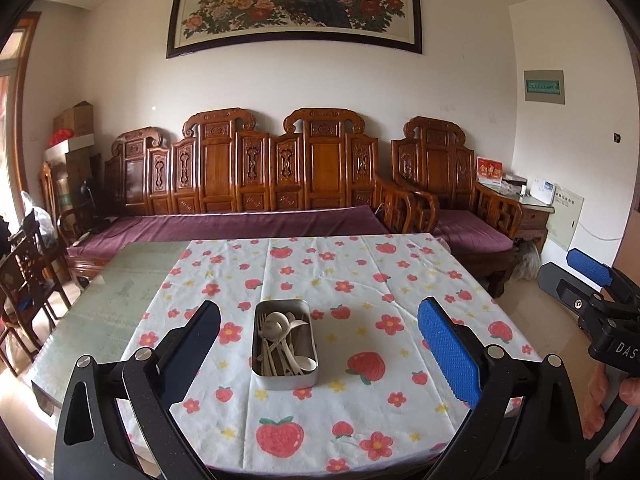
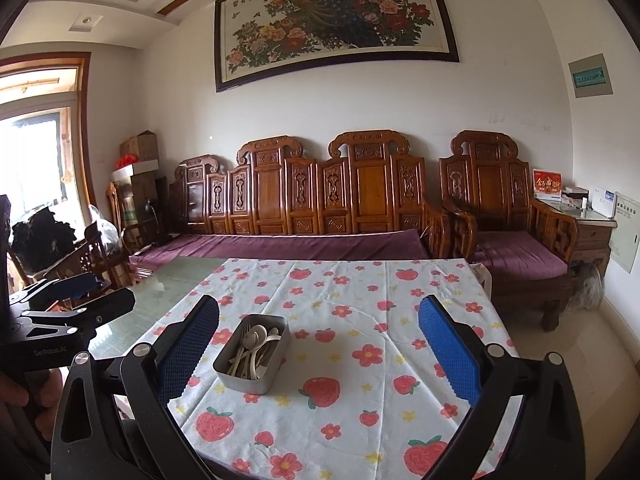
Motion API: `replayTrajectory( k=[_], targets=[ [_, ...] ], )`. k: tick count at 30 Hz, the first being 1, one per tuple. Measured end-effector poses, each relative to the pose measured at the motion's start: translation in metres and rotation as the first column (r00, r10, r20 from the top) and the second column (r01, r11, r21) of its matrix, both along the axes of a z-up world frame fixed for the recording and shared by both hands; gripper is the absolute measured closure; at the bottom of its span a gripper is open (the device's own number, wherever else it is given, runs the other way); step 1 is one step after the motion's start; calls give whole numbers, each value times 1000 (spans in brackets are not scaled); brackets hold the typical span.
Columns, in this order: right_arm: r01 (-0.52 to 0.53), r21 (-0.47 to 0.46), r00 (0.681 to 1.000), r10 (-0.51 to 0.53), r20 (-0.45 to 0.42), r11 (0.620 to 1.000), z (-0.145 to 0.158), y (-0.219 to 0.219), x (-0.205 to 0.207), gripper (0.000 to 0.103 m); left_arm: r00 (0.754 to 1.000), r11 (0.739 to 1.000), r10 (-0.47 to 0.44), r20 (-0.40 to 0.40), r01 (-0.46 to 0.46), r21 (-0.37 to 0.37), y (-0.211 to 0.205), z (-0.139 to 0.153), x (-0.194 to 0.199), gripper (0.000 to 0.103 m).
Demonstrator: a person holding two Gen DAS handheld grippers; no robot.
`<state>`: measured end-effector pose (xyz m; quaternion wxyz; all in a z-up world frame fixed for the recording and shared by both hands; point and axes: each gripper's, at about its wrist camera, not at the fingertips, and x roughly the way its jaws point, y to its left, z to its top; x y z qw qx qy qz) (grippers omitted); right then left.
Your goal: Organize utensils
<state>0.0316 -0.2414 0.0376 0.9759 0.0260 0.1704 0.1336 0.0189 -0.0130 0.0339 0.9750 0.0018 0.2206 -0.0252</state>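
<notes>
All utensils lie jumbled in one tin mid-table; my claws, left and right, hover spread, holding nothing; sorted or unsorted, unclear.

The left gripper hangs with its jaws spread wide and nothing between its blue-padded fingers. The right gripper is level beside it, jaws equally wide and empty. A hand grips the left gripper's handle.
</notes>
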Motion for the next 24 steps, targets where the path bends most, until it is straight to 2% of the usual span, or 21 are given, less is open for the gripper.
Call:
replayTrajectory(
  k=[24],
  targets=[
    [-1, -1, 1000, 1, -2, 1000, -1, 1, 2, 2, 1000, 1000, 5, -6, -5, -7, 2, -1, 0, 8]
  ],
)
